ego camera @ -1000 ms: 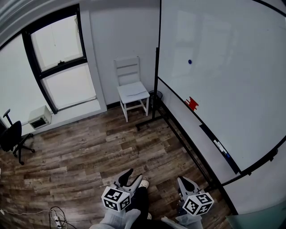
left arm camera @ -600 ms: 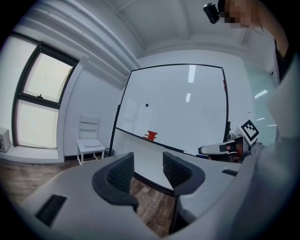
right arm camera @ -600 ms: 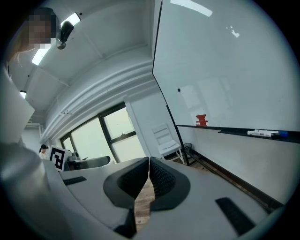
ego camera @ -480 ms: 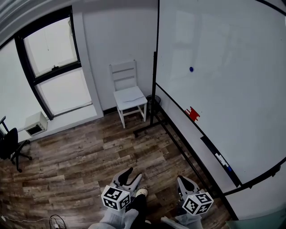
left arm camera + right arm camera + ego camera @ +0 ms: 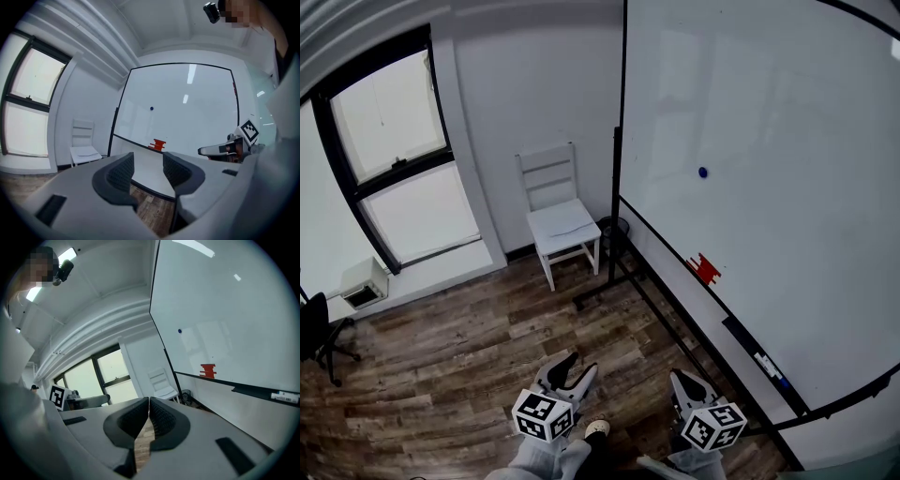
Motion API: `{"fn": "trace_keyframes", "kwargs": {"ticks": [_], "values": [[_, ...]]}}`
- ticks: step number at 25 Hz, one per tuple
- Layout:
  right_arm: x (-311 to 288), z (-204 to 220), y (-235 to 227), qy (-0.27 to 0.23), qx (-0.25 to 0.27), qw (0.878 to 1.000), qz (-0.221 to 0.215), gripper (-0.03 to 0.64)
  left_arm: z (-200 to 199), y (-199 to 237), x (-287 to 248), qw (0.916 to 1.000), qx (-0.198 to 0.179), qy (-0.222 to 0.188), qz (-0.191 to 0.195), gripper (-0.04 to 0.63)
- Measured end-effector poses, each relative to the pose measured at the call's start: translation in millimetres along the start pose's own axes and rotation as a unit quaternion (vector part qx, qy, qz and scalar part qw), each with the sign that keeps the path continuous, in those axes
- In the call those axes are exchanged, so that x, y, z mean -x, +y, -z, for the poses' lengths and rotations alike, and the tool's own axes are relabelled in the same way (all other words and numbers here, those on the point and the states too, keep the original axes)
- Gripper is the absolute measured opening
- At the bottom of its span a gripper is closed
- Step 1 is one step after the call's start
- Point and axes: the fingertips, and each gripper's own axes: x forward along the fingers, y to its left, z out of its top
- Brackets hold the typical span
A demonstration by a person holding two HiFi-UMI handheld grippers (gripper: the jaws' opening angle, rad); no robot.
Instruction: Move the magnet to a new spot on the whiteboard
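A small blue magnet (image 5: 702, 172) sticks to the large whiteboard (image 5: 787, 141) at the right; it also shows as the blue magnet (image 5: 151, 108) in the left gripper view and the blue magnet (image 5: 179, 331) in the right gripper view. My left gripper (image 5: 573, 368) hangs low near the bottom middle, jaws open with nothing between them. My right gripper (image 5: 686, 382) is beside it, jaws shut and empty. Both are far from the magnet.
A red eraser (image 5: 705, 269) and a marker (image 5: 767, 363) rest on the board's tray. A white chair (image 5: 558, 220) stands against the back wall, next to the board's black stand (image 5: 615, 216). A window (image 5: 389, 159) is at left above the wood floor (image 5: 469, 347).
The view has shifted: whiteboard, magnet and chair sit lower and further left in the head view. Both grippers hold their pose near the bottom edge.
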Motion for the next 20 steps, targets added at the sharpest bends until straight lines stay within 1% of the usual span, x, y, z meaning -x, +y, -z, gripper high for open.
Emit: {"fn": "trace_keyframes", "kwargs": {"ticks": [10,20], "values": [[-65,-26,-19,-0.006,0.004,1.000,0.020,0.029,-23,49,-58,0.9996,-0.004,-0.002,0.027,0.187],[-107,-32,-33,-0.017,-0.004,0.999,0.044,0.029,-27,89,-94,0.9988,-0.008,0.002,0.047,0.187]]}}
